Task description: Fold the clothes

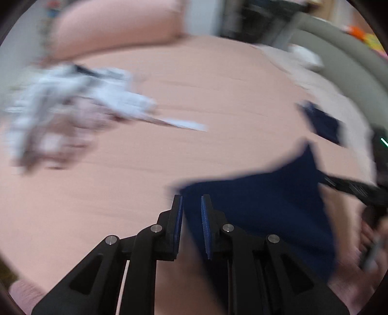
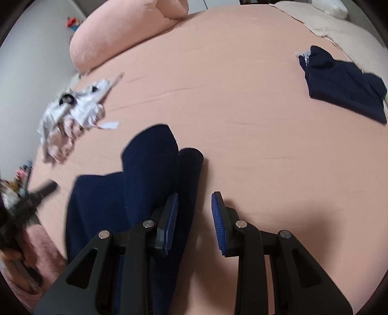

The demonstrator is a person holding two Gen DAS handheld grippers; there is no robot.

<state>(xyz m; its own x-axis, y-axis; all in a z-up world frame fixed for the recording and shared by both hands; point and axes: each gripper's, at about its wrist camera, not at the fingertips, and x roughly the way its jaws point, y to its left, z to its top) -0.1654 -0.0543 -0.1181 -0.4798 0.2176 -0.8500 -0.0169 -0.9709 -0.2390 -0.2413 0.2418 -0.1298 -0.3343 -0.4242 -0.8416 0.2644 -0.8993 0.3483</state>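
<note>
No readable text, label, brand, number or sign is showing in either wrist view; the left wrist view is blurring too heavily for any fine print to be making itself out.

The bed point(image 2: 242, 109) is covered by a smooth pink sheet. A rolled pink duvet point(image 2: 126, 31) lies at its far end. A beige blanket point(image 2: 339, 26) covers the far right side, carrying what appears to be a white pillow point(image 2: 329, 7). Small colourful items point(image 2: 72, 23) stand against the grey wall.
</note>
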